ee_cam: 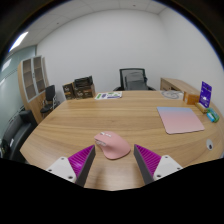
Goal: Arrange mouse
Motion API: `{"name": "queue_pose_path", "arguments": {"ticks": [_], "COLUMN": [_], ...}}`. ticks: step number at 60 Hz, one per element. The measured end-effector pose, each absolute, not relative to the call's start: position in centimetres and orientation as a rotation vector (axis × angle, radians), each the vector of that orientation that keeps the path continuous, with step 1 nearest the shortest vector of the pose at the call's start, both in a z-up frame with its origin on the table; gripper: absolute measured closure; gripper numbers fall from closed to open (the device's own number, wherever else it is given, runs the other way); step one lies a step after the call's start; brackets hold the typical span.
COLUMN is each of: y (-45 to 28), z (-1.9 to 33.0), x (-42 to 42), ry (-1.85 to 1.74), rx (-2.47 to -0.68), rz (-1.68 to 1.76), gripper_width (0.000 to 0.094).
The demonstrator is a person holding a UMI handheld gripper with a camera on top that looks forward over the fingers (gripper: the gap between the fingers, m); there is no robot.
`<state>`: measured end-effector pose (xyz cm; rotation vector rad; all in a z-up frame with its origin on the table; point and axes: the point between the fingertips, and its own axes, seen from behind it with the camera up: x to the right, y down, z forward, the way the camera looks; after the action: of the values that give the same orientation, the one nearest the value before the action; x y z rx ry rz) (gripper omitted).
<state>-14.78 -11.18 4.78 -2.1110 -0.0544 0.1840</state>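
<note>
**Tool open, mouse just ahead of the fingers**

Tool is spread wide, magenta pads facing inward, nothing gripped. Pink mouse sits on the desk just ahead of the fingertips and roughly centred on the gap, its near end reaching in between them. Clear space on both sides, so no contact yet.

Handling, my read: rigid plastic shell, light, smooth and domed on top, so likely to slip or pop up if pinched high on the curve. Best hold looks like the two long flanks, low down near the desk, pads square to the sides. Light enough to skate on the wood if only one finger touches first.

Pink mouse mat lies well apart, further across the desk to the right; probably the target, though the task line doesn't say so. Purple box stands beyond the mat near the desk's far edge. Papers lie at the far side, with an office chair behind them.
</note>
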Motion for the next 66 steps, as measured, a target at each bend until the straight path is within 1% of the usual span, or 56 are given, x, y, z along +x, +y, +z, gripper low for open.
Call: {"name": "queue_pose_path", "arguments": {"ticks": [11, 12, 16, 21, 27, 32, 43, 44, 51, 54, 57, 66], "y": [-6.2, -5.9, -4.4, -3.0, -0.9, 0.3, 0.9, 0.9, 0.9, 0.9, 1.5, 4.0], "z": [0.7, 0.4, 0.3, -0.3, -0.7, -0.8, -0.9, -0.8, -0.7, 0.9, 3.7, 14.7], "x": [-16.1, -16.1, -16.5, -16.6, -16.6, -16.2, -15.9, -16.0, -16.2, -16.4, -15.6, -10.3], "ry": [-0.234, -0.238, -0.244, -0.254, -0.235, -0.231, -0.235, -0.234, -0.154, -0.1, -0.075, -0.005], "rx": [-2.176, -2.182, -2.177, -2.188, -2.2, -2.195, -2.204, -2.207, -2.256, -2.256, -2.215, -2.059], "rz": [0.182, 0.182, 0.208, 0.225, 0.228, 0.209, 0.167, 0.167, 0.205, 0.249, 0.22, 0.133], "gripper_width": [0.012, 0.0109, 0.0117, 0.0172, 0.0275, 0.0328, 0.0465, 0.0489, 0.0501, 0.05, 0.0499, 0.05]}}
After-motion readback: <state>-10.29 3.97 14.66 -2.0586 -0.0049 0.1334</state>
